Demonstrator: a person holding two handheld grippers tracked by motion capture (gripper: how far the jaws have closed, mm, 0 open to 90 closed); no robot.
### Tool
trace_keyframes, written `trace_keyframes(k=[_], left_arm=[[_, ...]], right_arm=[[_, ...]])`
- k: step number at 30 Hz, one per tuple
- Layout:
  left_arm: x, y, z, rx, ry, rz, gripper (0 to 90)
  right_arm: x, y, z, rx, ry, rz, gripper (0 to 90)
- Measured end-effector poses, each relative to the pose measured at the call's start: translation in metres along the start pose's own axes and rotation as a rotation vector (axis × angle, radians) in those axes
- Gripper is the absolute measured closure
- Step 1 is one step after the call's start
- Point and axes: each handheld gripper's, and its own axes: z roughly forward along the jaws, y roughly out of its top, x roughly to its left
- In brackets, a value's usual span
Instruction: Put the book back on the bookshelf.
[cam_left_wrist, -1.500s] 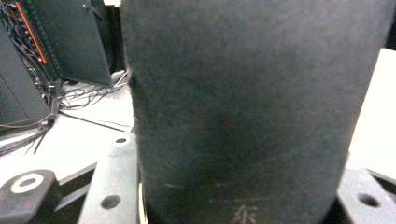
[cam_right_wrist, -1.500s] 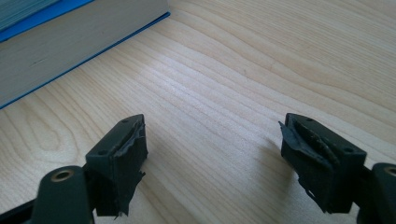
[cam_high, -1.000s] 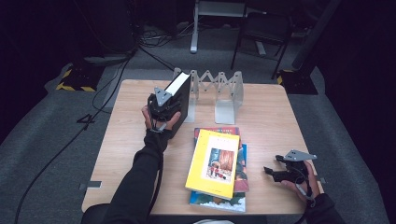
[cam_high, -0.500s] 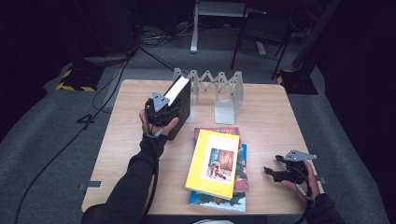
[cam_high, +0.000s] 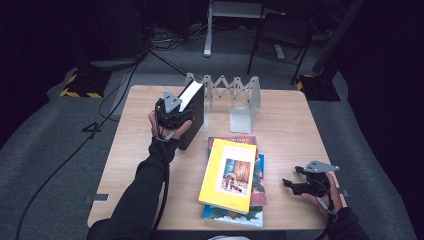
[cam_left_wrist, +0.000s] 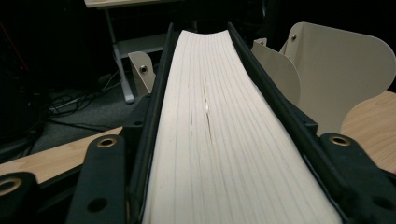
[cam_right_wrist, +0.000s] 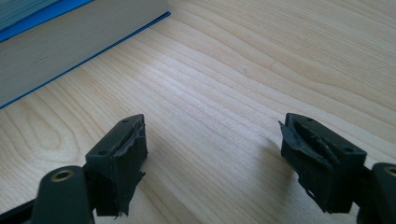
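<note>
A thick black-covered book stands on end on the table, just left of a folding metal book rack. My left gripper is shut on the black book, one jaw along each cover. Its jaws eased slightly wider in the last second and still press the covers. In the left gripper view the cream page edge of the book runs away between the jaws of the left gripper, with the rack's plates behind. My right gripper rests open and empty on the table at the near right.
A stack of books topped by a yellow one lies at the near middle. The right gripper view shows bare wood between the jaws of the right gripper and a blue-covered book ahead. Chairs and cables lie on the dark floor beyond.
The left hand has shifted slightly with the black book, which stays upright beside the rack. The right gripper has kept still.
</note>
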Motion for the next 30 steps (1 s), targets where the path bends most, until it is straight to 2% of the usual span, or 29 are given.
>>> trace_keyframes(k=[7, 11, 17, 21, 22, 24, 26, 28, 30], left_arm=[[-0.010, 0.008, 0.004, 0.003, -0.009, 0.054, 50.7], [-0.010, 0.019, 0.013, 0.007, -0.001, 0.018, 51.6], [-0.011, 0.033, 0.026, 0.009, 0.018, 0.000, 52.2], [-0.010, 0.043, 0.039, 0.006, 0.075, -0.015, 52.2], [-0.010, 0.043, 0.039, 0.006, 0.075, -0.015, 52.2], [-0.011, 0.043, 0.047, 0.004, 0.121, -0.019, 52.2], [-0.010, 0.042, 0.049, 0.002, 0.136, -0.022, 52.3], [-0.005, 0.042, 0.054, -0.010, 0.153, -0.055, 52.3], [-0.004, 0.042, 0.057, -0.015, 0.164, -0.055, 52.3]], right_arm=[[0.000, 0.000, 0.000, 0.000, 0.000, 0.000, 22.6], [0.000, 0.000, 0.000, 0.000, 0.001, 0.001, 22.7], [0.000, 0.000, 0.000, 0.000, 0.002, 0.001, 22.6], [0.000, 0.000, 0.000, 0.000, 0.001, 0.002, 22.6], [0.000, 0.000, 0.000, 0.000, 0.001, 0.002, 22.6], [0.000, 0.000, 0.000, 0.000, 0.002, 0.001, 22.6], [0.000, 0.000, 0.000, 0.001, 0.002, 0.002, 22.6], [0.000, 0.000, 0.000, 0.000, 0.002, 0.001, 22.6], [0.000, 0.000, 0.000, 0.001, 0.002, 0.001, 22.6]])
